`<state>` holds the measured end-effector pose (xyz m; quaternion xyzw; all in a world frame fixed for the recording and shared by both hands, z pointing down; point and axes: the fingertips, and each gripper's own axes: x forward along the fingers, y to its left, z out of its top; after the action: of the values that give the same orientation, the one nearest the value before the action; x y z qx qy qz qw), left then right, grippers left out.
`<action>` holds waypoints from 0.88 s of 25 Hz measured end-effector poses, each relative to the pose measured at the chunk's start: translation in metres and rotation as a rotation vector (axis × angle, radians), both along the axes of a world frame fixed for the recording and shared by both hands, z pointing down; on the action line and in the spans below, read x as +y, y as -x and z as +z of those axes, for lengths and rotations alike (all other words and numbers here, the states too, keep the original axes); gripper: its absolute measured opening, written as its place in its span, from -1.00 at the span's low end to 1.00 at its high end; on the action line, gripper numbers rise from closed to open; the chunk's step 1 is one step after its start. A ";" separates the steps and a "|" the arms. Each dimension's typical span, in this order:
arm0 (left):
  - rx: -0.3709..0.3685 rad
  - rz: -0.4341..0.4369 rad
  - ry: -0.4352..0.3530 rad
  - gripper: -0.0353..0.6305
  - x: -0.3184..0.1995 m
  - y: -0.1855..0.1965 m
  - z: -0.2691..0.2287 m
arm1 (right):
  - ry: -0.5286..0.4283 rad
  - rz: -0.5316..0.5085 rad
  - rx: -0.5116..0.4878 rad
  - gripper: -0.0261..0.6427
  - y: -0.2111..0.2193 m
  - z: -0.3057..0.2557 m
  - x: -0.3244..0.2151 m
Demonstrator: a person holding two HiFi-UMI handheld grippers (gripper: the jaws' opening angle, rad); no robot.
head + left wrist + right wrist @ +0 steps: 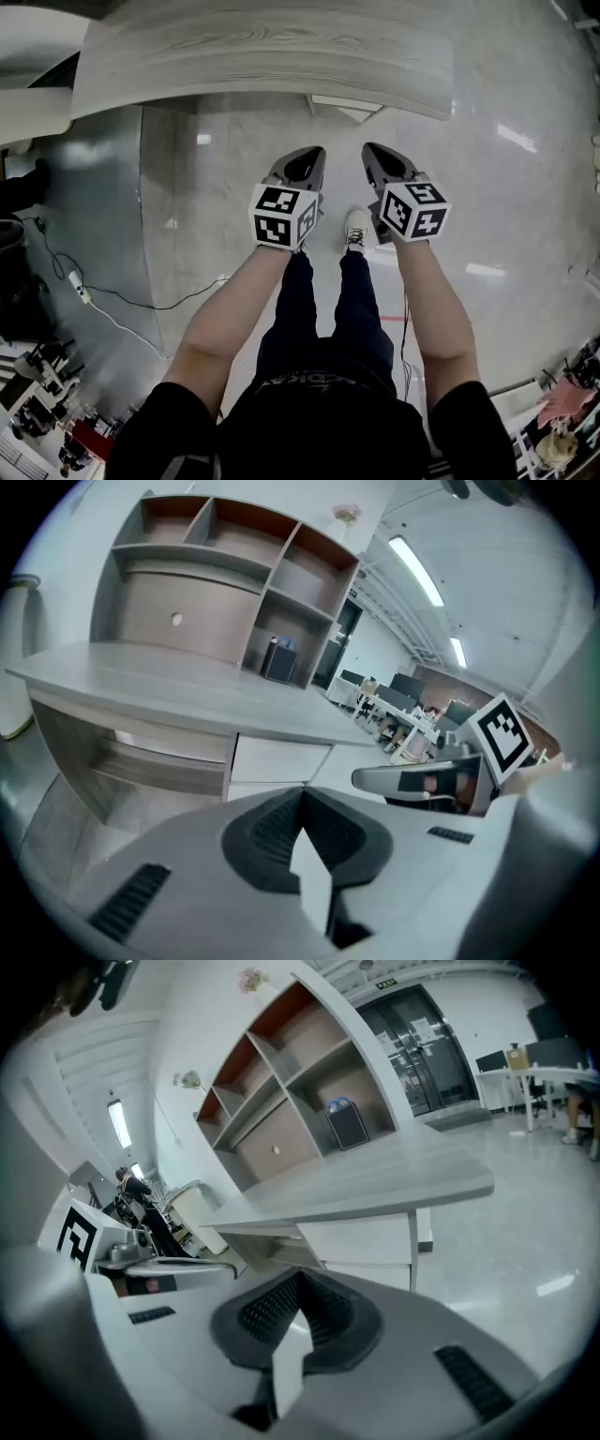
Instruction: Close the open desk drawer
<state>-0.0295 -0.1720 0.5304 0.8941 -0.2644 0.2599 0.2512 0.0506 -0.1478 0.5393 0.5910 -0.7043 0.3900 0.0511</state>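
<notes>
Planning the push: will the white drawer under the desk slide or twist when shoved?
Probably stiff: the drawer shows a flat, board-like white front. Likely slides straight rather than tips, as it sits under the desk. An off-centre push might skew it: the front looks wide.

Head cam down, all 3 share desk (pixel 262 52)

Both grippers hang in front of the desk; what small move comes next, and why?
Probably ease the right gripper forward to the white drawer front jutting past the desk edge: both it and the left gripper are shut, empty and short of it.
</notes>
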 end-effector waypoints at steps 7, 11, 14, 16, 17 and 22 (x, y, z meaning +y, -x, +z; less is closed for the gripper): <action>0.042 0.081 0.016 -0.86 0.052 0.020 -0.074 | -0.081 -0.113 0.083 -0.87 0.035 -0.084 0.038; 0.072 0.164 -0.014 -0.86 0.066 0.015 -0.107 | -0.149 -0.137 0.097 -0.87 0.041 -0.128 0.042; 0.086 0.225 0.009 -0.86 0.088 0.024 -0.132 | -0.179 -0.177 0.097 -0.87 0.058 -0.159 0.057; 0.103 0.263 0.030 -0.86 0.096 0.030 -0.146 | -0.206 -0.212 0.107 -0.87 0.070 -0.176 0.065; 0.114 0.279 0.036 -0.86 0.098 0.033 -0.153 | -0.219 -0.229 0.112 -0.87 0.074 -0.184 0.068; 0.198 0.309 0.033 -0.86 0.094 0.038 -0.185 | -0.268 -0.283 0.119 -0.87 0.092 -0.218 0.078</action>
<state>-0.0673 -0.0778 0.3456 0.9411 -0.0934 0.2105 0.2477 -0.0410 -0.0698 0.3209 0.5098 -0.8216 0.2460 0.0677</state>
